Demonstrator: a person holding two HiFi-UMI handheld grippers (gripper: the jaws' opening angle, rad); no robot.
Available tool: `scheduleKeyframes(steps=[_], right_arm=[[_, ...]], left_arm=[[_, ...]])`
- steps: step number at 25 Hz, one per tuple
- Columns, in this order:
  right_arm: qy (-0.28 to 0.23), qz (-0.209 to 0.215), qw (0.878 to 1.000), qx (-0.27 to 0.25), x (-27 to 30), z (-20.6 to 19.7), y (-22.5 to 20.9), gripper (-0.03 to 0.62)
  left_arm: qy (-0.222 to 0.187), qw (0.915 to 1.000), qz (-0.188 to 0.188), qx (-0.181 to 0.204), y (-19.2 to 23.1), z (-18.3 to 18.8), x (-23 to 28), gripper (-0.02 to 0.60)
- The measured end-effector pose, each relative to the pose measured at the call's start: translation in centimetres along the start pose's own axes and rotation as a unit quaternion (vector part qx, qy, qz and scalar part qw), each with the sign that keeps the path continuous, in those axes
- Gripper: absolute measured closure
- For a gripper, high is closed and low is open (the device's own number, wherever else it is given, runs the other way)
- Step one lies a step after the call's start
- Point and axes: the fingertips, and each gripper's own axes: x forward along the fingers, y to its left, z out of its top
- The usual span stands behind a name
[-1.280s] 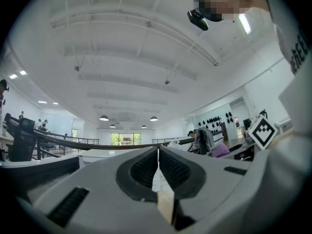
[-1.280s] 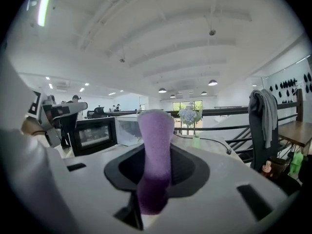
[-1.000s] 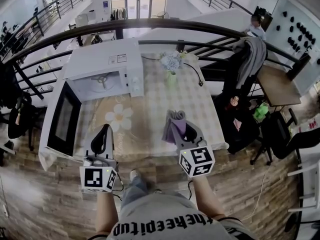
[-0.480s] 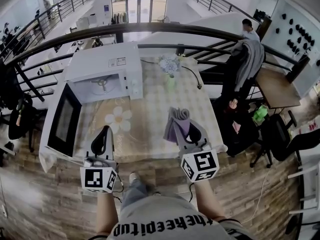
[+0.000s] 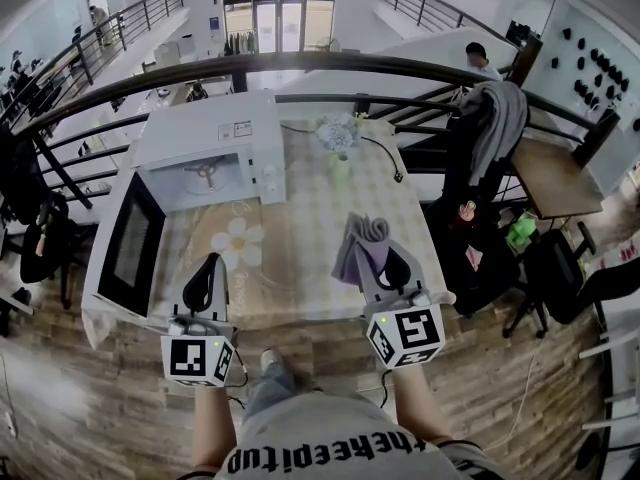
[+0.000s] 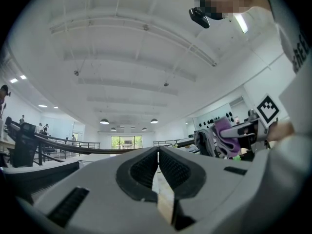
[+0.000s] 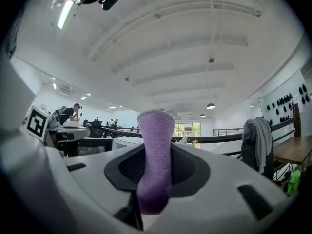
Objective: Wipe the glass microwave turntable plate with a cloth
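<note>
The right hand-held gripper [image 5: 385, 265], pinching a purple cloth [image 5: 357, 245], drifts slightly rightward above the surface [image 5: 300, 198]; the left hand-held gripper [image 5: 203, 280], pressed together and empty, stays put. Wiping appears not yet begun.

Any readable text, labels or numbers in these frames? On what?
"...eepitup", roughly: shirt lettering, warped, first letters unsure.
Sticker on microwave: too small to read.
Left gripper marker cube, right gripper marker cube: patterns only, no text.
Purple cloth in right gripper: no print.
</note>
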Motion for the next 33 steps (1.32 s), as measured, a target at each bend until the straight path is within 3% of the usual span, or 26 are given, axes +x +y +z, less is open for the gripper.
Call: scheduleKeyframes(steps=[13, 33], right_arm=[[-0.026, -0.006, 1.000, -0.010, -0.9, 1.1, -0.2, 0.485], [-0.027, -0.008, 1.000, -0.005, -1.1, 1.1, 0.3, 0.485]], left_arm=[[-0.003, 1.0000, -0.006, 0.005, -0.7, -0.2, -0.1, 0.571], [-0.001, 1.0000, -0.001, 0.000, -0.3, -0.7, -0.7, 0.571]])
